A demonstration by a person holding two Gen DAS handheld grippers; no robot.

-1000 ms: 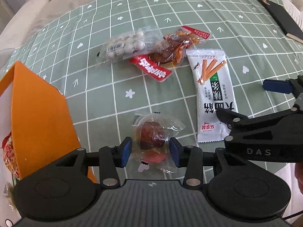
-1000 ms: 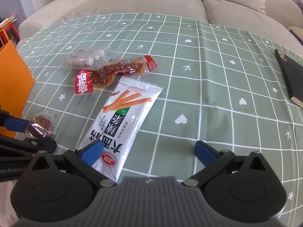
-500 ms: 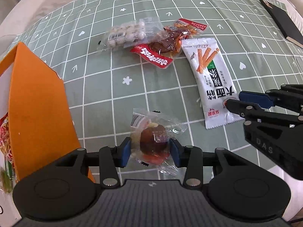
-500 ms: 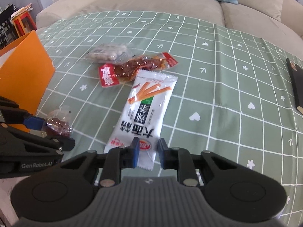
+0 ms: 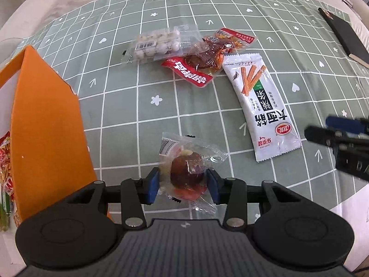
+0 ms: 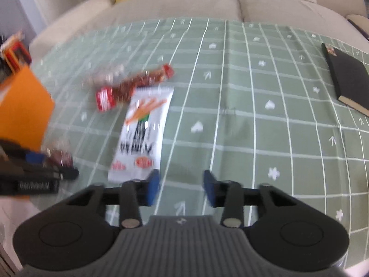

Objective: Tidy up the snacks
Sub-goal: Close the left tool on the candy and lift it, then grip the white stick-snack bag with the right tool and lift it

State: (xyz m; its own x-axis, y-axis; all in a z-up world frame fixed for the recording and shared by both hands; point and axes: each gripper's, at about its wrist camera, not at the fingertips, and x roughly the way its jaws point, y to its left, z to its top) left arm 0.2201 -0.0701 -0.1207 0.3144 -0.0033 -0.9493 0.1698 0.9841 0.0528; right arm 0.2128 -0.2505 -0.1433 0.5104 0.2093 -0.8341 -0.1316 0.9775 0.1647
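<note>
Down at the bottom centre of the left wrist view, we've got the wrapped candy [image 5: 186, 173] pinched between the blue pads of the left gripper [image 5: 183, 185], jaws narrowed onto the crinkly wrapper on both sides. Immediately to the left of it, filling the left edge of the frame, stands the orange box [image 5: 46, 124] with packets already showing inside at the far left, and that's the relation that matters: our guess is a short swing leftward and over the wall drops the candy in.

Over to the right wrist view, and it's blurry. The right gripper [image 6: 181, 188] sits at bottom centre, jaws partly open with only tablecloth [image 6: 253, 115] visible between them, holding nothing. The white snack packet [image 6: 144, 133] lies just up and left of its left pad, long axis running away from us toward the upper middle, near end nearly touching that pad. So the right gripper is clearly the nearer one for it.

Beyond, toward upper centre of the left view, the red packet [image 5: 203, 62] and the clear bag of pale balls [image 5: 159, 43] lie overlapping.
</note>
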